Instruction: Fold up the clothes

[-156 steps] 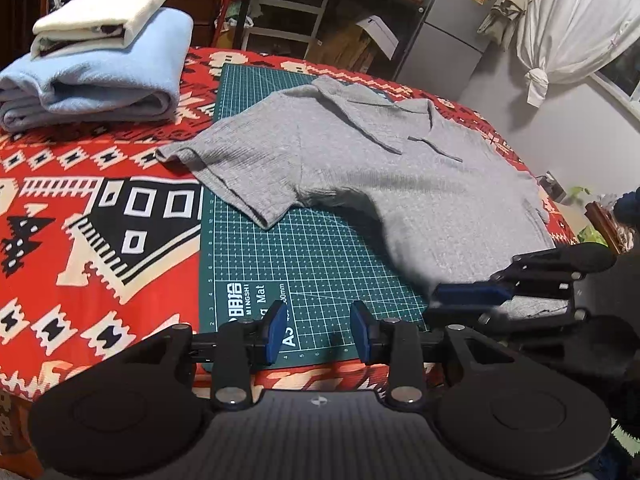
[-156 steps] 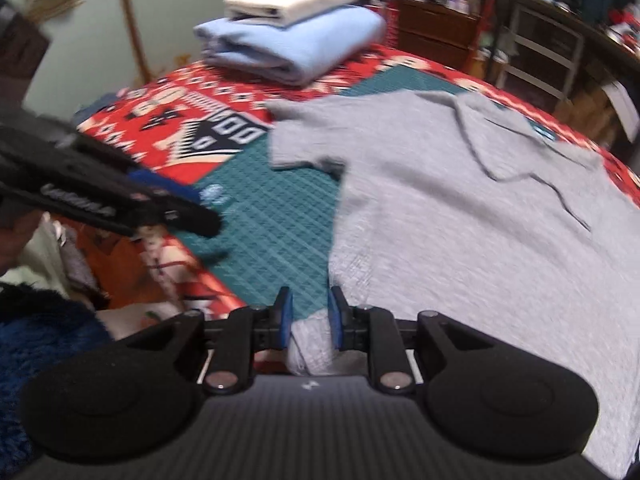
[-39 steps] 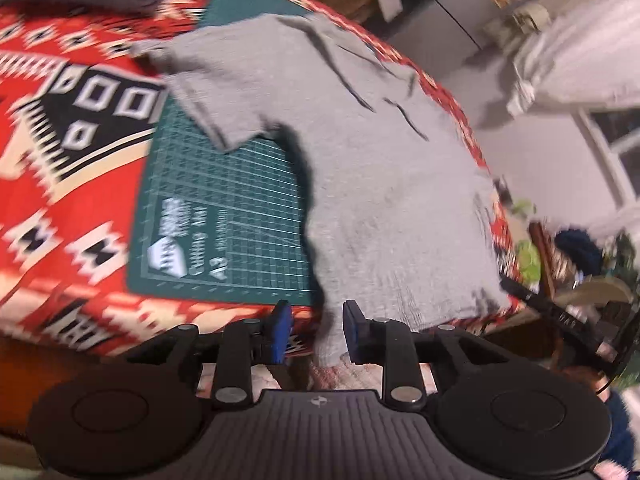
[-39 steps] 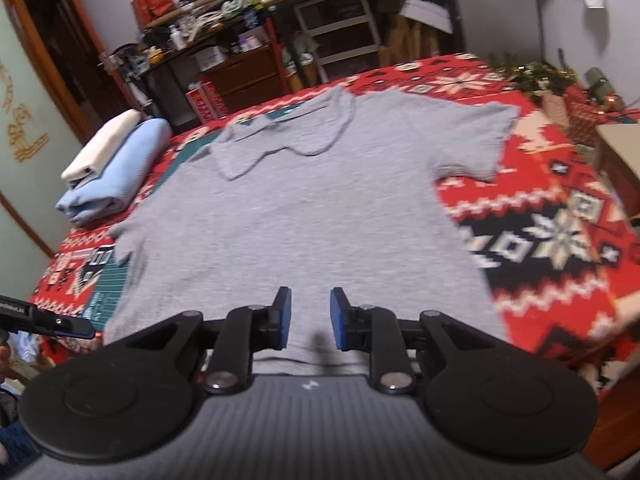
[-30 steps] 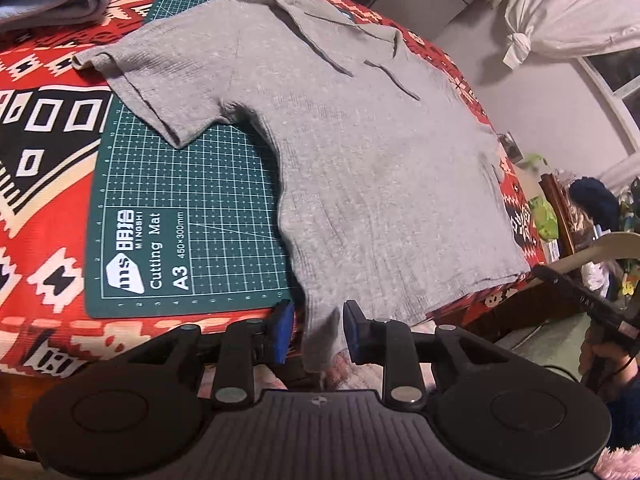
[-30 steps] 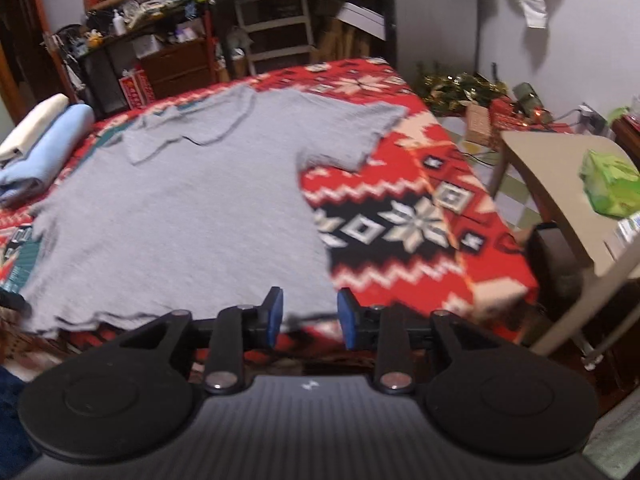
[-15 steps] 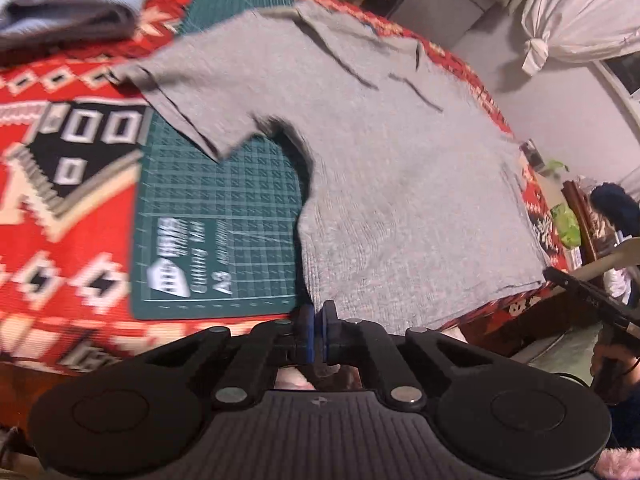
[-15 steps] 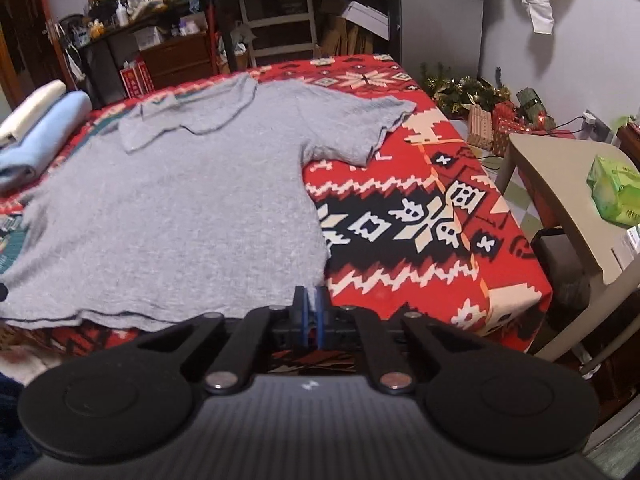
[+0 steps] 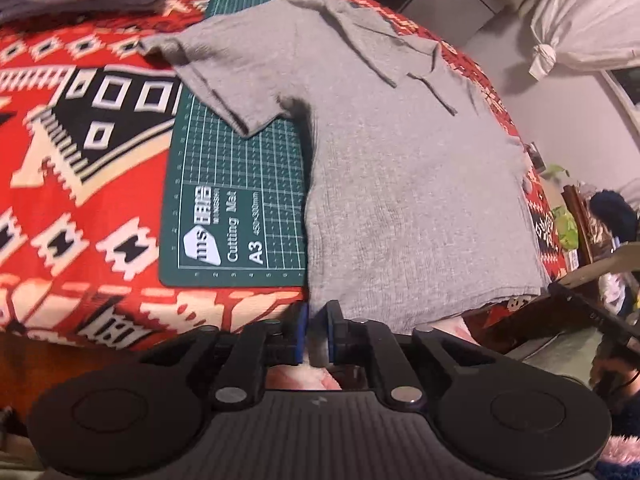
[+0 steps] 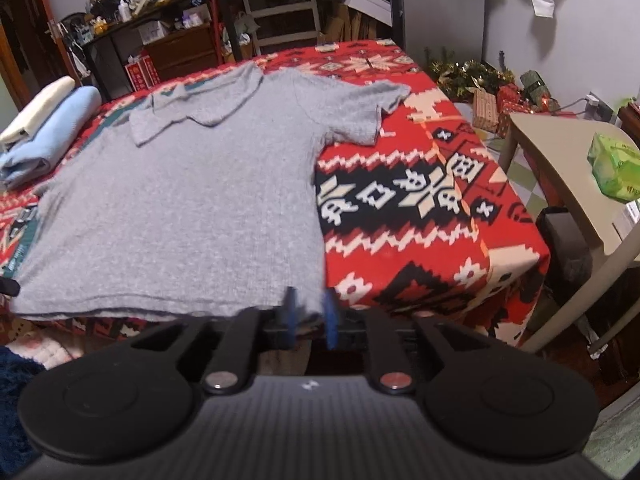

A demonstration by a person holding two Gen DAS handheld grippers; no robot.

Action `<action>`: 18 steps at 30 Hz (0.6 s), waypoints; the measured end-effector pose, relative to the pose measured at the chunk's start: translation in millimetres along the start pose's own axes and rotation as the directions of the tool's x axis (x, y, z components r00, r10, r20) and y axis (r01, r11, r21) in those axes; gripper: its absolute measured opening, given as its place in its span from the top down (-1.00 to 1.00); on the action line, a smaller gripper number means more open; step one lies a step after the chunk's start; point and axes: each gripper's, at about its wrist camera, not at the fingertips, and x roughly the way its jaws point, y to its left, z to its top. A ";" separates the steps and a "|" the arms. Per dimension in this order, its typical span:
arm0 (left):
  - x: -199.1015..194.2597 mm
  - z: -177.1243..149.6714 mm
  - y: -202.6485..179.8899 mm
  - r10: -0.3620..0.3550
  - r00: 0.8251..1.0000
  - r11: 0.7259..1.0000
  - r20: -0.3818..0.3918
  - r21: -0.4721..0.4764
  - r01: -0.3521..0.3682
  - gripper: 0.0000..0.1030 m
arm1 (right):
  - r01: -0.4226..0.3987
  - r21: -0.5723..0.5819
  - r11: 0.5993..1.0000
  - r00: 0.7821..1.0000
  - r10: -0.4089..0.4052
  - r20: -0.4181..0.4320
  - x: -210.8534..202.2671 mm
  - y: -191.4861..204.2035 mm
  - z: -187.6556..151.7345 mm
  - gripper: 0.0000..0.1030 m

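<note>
A grey short-sleeved collared shirt (image 9: 400, 160) lies spread flat, front up, on a red patterned cover (image 9: 80, 200), partly over a green cutting mat (image 9: 240, 200). My left gripper (image 9: 317, 332) is at the hem's left corner, at the near edge. Its jaws are opening, a narrow gap apart, with the grey corner between the blue pads. In the right wrist view the shirt (image 10: 180, 200) reaches to my right gripper (image 10: 310, 312) at the hem's right corner. Its jaws are opening too, wider apart, and the hem lies loose between them.
A folded light blue cloth (image 10: 52, 136) with a cream one (image 10: 36, 112) on top sits at the far left of the cover (image 10: 400, 220). A beige side table (image 10: 560, 152) with a green bag (image 10: 612, 168) stands right of it. Shelves and drawers line the back wall.
Half a second ago both grippers were shut tight on the hem corners. Now both pairs of jaws have parted, the right more than the left. The shirt lies as before.
</note>
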 end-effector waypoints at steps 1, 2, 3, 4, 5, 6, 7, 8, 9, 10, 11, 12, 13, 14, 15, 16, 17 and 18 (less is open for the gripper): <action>-3.9 -1.1 1.2 0.009 1.000 1.000 0.011 0.009 -0.009 0.61 | 0.002 -0.006 1.000 1.000 -0.002 0.010 -3.2 0.0 2.7 0.49; -8.2 -1.9 2.5 0.020 0.999 1.000 0.025 0.017 -0.020 0.46 | 0.007 -0.015 1.000 1.000 -0.006 0.019 -6.4 0.5 6.2 0.46; -13.3 -1.5 3.6 0.035 0.998 0.999 0.045 0.024 -0.036 0.41 | 0.011 -0.025 1.000 0.999 -0.011 0.032 -9.6 1.6 10.0 0.39; -18.1 -0.5 5.2 0.049 0.997 0.998 0.064 0.029 -0.051 0.39 | 0.012 -0.032 0.999 0.999 -0.011 0.045 -12.3 3.1 13.8 0.34; -22.1 2.1 5.7 0.062 0.994 0.997 0.085 0.030 -0.065 0.38 | 0.010 -0.038 0.999 0.998 -0.008 0.058 -14.6 4.9 17.8 0.22; -26.0 5.5 6.6 0.073 0.991 0.997 0.108 0.026 -0.076 0.35 | 0.001 -0.042 0.999 0.998 0.002 0.069 -15.9 7.7 22.3 0.03; -29.5 9.8 8.0 0.075 0.988 0.997 0.133 0.019 -0.078 0.31 | -0.009 -0.045 0.999 0.997 0.013 0.080 -16.2 10.6 26.9 -0.11; -32.9 14.5 9.5 0.076 0.984 0.997 0.158 0.012 -0.079 0.21 | -0.019 -0.052 0.998 0.996 0.023 0.088 -15.3 13.6 31.1 -0.43; -35.3 20.6 11.6 0.085 0.980 0.996 0.183 0.004 -0.087 0.11 | -0.029 -0.065 0.997 0.995 0.035 0.096 -13.5 18.5 35.6 -0.66; -37.4 27.4 14.1 0.097 0.974 0.995 0.206 -0.005 -0.098 0.09 | -0.040 -0.079 0.996 0.993 0.048 0.103 -11.7 23.4 40.1 -0.70; -39.4 34.1 16.6 0.109 0.967 0.994 0.230 -0.015 -0.108 0.09 | -0.049 -0.093 0.994 0.992 0.059 0.108 -9.5 28.1 44.3 -0.72; -41.1 42.0 20.2 0.128 0.959 0.992 0.253 -0.020 -0.127 0.09 | -0.057 -0.108 0.993 0.992 0.069 0.108 -6.2 33.0 48.2 -0.78; -42.5 50.4 24.3 0.149 0.949 0.989 0.277 -0.024 -0.149 0.09 | -0.062 -0.120 0.991 0.991 0.075 0.111 -2.4 37.8 52.1 -0.82; -44.0 58.8 28.4 0.171 0.938 0.985 0.300 -0.029 -0.170 0.14 | -0.064 -0.127 0.990 0.990 0.078 0.114 1.4 41.7 55.5 -0.84; -44.8 67.8 32.8 0.194 0.926 0.980 0.324 -0.025 -0.197 0.19 | -0.066 -0.132 0.989 0.990 0.082 0.116 5.4 44.9 59.5 -0.84; -44.9 77.7 37.0 0.225 0.911 0.972 0.347 -0.016 -0.235 0.21 | -0.069 -0.133 0.989 0.989 0.085 0.118 9.4 46.8 63.9 -0.84; -44.7 86.2 40.4 0.254 0.895 0.963 0.366 -0.006 -0.270 0.33 | -0.071 -0.131 0.989 0.989 0.086 0.117 12.8 48.0 67.4 -0.84; -43.4 94.5 43.9 0.276 0.881 0.953 0.385 0.010 -0.303 0.44 | -0.072 -0.126 0.989 0.990 0.087 0.114 17.2 48.5 71.8 -0.84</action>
